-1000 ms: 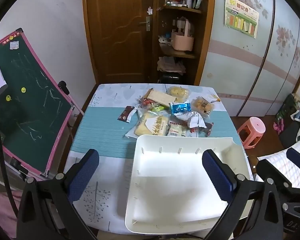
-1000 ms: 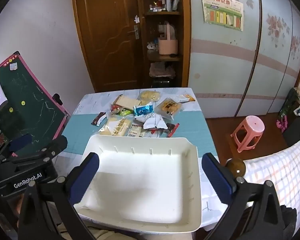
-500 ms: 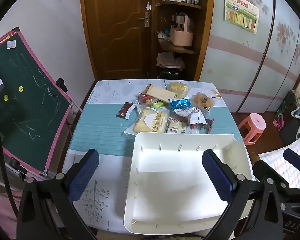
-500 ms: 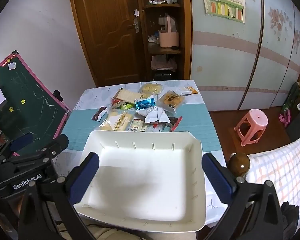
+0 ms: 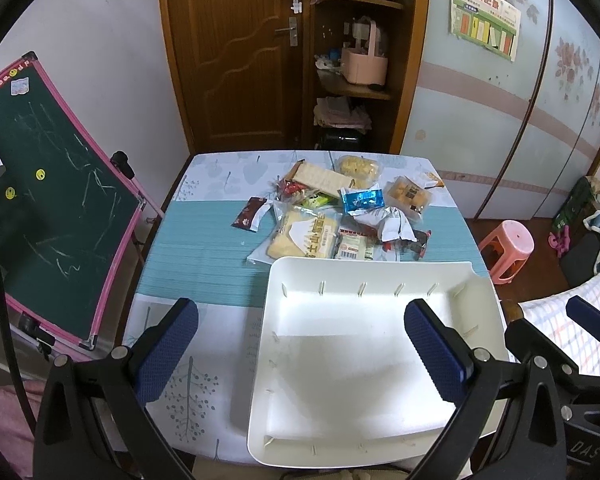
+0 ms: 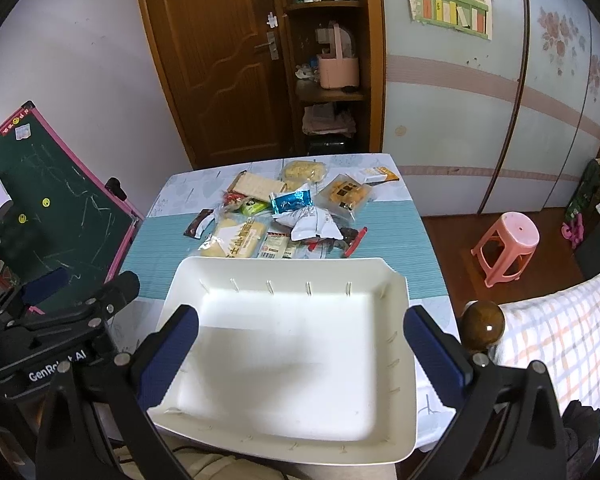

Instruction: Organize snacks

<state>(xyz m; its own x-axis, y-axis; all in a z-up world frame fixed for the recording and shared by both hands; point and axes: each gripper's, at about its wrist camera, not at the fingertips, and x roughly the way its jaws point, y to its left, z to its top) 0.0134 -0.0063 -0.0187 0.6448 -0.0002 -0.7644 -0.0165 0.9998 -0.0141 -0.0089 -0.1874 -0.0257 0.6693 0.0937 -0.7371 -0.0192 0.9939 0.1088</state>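
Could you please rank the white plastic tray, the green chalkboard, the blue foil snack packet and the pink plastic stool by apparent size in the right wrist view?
1. White plastic tray, though nearest the camera.
2. Green chalkboard.
3. Pink plastic stool.
4. Blue foil snack packet.

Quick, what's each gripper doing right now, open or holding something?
Left hand-held gripper: open, holding nothing.
Right hand-held gripper: open, holding nothing.
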